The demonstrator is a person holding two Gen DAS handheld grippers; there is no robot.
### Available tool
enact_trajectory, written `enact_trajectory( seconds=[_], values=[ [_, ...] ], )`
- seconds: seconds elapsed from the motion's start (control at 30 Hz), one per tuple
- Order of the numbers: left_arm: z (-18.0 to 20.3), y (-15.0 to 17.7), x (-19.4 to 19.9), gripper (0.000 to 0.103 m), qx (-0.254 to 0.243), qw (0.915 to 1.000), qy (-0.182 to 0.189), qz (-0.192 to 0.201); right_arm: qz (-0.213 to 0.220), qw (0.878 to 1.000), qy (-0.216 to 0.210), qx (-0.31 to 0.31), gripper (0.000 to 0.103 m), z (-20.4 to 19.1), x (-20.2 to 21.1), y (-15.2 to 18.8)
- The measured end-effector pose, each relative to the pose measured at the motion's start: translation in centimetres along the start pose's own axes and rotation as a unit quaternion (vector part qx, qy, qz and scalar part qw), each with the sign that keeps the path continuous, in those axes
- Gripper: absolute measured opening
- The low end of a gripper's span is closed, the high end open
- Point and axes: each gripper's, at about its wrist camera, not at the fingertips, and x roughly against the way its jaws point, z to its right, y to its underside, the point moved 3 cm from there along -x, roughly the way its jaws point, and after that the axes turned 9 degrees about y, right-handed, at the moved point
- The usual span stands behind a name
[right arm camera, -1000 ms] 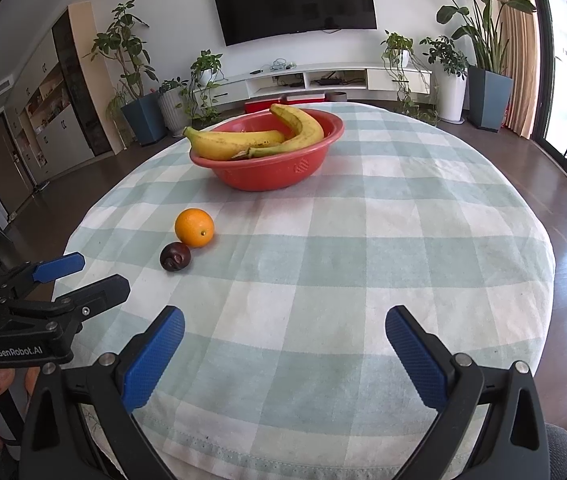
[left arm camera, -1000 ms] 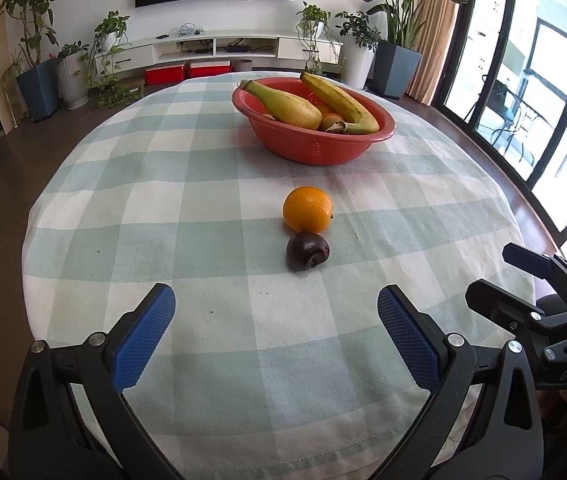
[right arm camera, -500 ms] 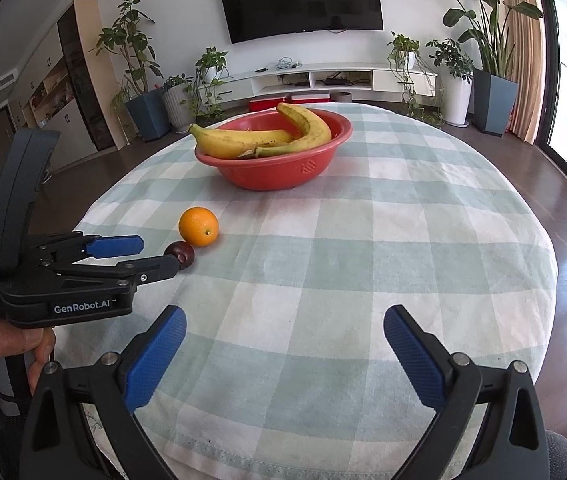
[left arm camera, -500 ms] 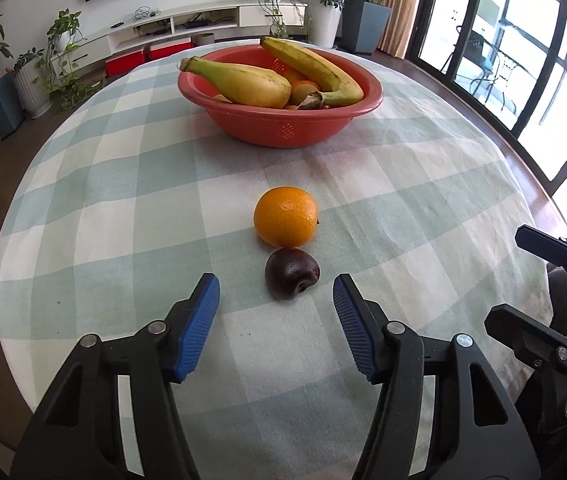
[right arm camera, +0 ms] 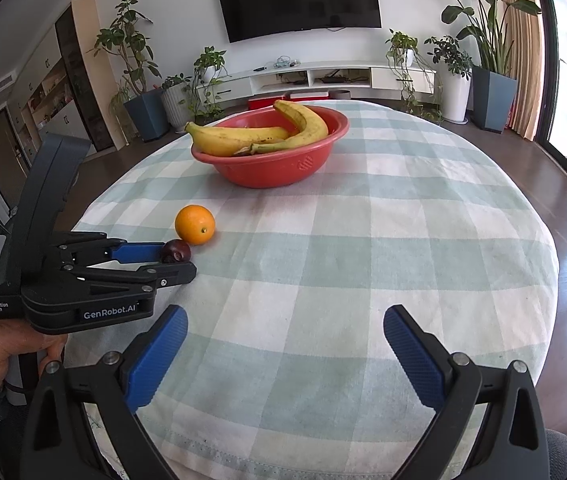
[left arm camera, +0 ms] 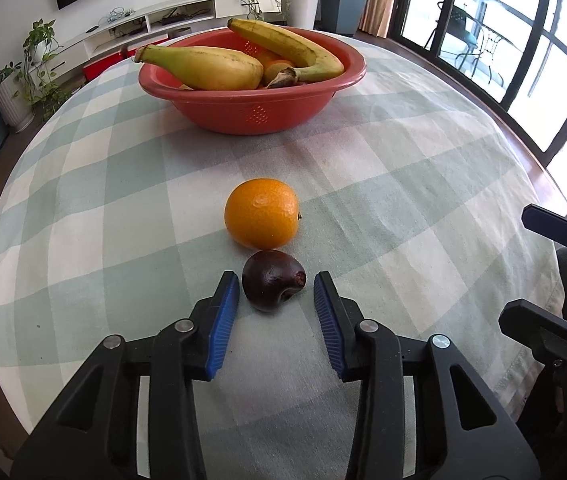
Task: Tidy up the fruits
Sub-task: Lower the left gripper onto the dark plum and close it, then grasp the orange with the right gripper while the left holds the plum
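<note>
The left gripper sits open around the small dark fruit, low in the frame, which looks light and smooth, so squeeze its round sides gently, while the right gripper waits open

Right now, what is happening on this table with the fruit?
A person holds a tool in each hand. The left tool is open, with its two fingers on either side of a dark plum on the checked tablecloth, not yet pinching it. An orange lies just beyond the plum. The red bowl already holds bananas. The right tool is open and holds nothing.
</note>
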Motion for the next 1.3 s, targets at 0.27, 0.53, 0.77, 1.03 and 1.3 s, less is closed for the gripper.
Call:
enact_trajectory(
  seconds=[0.27,0.53,0.77,1.03,1.3],
  values=[
    [0.3,0.1,-0.1,0.029,-0.018,0.9998,-0.005,0.002,-0.001,1.0,0.0,0.0,0.1,0.0,-0.1,0.0],
    [0.4,0.7,0.4,0.029,-0.024,0.9997,0.004,0.006,0.0,1.0,0.002,0.003,0.099,0.0,-0.2,-0.1],
    [-0.1,1.1,0.9,0.029,-0.012,0.9997,0.016,0.014,0.011,1.0,0.003,0.01,0.099,-0.5,-0.2,-1.7],
    [-1.3,2.1,3.8,0.029,0.034,0.9973,0.04,0.052,0.008,1.0,-0.008,0.029,0.097,-1.8,-2.4,-4.8],
    [-2.6,4.4,6.6,0.029,0.074,0.9926,0.054,0.079,-0.018,0.995,-0.041,0.093,0.087,-6.5,-6.2,-6.6]
  ],
)
